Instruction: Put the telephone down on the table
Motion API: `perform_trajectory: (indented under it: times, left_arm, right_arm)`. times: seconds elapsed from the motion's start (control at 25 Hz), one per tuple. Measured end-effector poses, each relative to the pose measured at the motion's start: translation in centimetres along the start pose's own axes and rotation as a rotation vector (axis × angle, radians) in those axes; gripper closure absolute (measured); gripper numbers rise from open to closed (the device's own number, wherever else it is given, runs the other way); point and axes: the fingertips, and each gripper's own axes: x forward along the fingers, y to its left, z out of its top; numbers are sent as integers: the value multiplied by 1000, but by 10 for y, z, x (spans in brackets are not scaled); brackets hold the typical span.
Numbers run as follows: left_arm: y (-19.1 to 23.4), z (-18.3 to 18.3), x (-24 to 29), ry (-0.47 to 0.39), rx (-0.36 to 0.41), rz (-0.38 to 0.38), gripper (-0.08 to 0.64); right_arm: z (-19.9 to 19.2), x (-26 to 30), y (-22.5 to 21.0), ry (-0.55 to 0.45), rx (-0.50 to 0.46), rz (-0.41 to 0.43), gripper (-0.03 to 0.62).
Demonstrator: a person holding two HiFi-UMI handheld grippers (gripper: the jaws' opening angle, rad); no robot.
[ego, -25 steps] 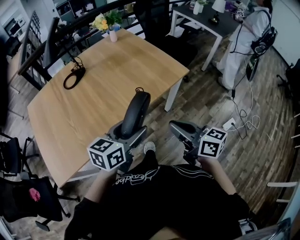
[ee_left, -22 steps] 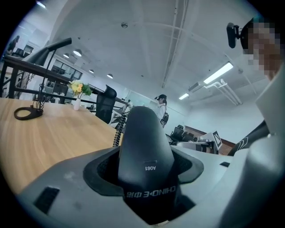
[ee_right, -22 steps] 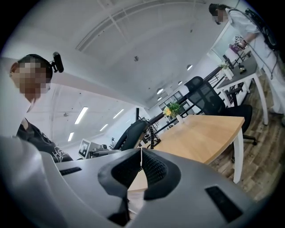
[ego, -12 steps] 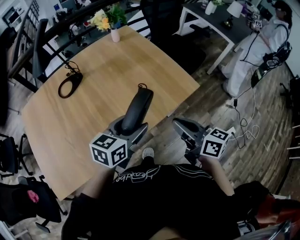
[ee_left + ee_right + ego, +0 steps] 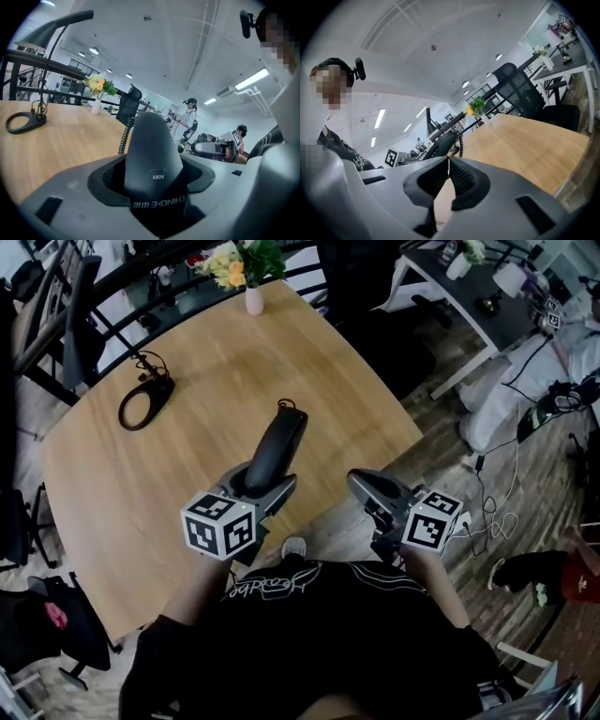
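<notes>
A black telephone handset point(image 5: 274, 448) with a coiled cord at its far end sticks up and forward out of my left gripper point(image 5: 260, 486), above the wooden table point(image 5: 187, 427) near its front edge. In the left gripper view the handset point(image 5: 152, 161) fills the space between the jaws, and my left gripper point(image 5: 152, 187) is shut on it. My right gripper point(image 5: 367, 488) hangs off the table's near right corner with its jaws closed together and nothing in them. In the right gripper view, the right gripper point(image 5: 448, 180) shows its pads touching, with the handset point(image 5: 440, 143) beyond.
A black ring-shaped stand with a cable point(image 5: 141, 407) lies at the table's far left. A vase of flowers point(image 5: 248, 273) stands at the far edge. Black railings and chairs ring the table. A white desk point(image 5: 469, 306) and a person in white point(image 5: 544, 362) are at the right.
The view has shifted so the table sits lower and further right in frame. The left gripper keeps the handset at about the same place over the table edge. The right gripper has not visibly moved.
</notes>
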Motion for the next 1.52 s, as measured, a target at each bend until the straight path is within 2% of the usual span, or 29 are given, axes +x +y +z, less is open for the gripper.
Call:
perform_trajectory:
  times: [0.4,0.76,1.2,1.52]
  left_arm:
    - [35,-14,14,-3,-103,118,264]
    - [38,-23,47,-18,-187,245,264]
    - [50,-61,99,68,-182,397,264]
    - [59,-93,136,108,-244,444,264]
  right_arm:
    - [3,26,-23,105,14,85,554]
    - [19,23,-66,210,38,169,554]
    - [4,20,-118,308,111,248,553]
    - [-7,21,-147,374,120,270,554]
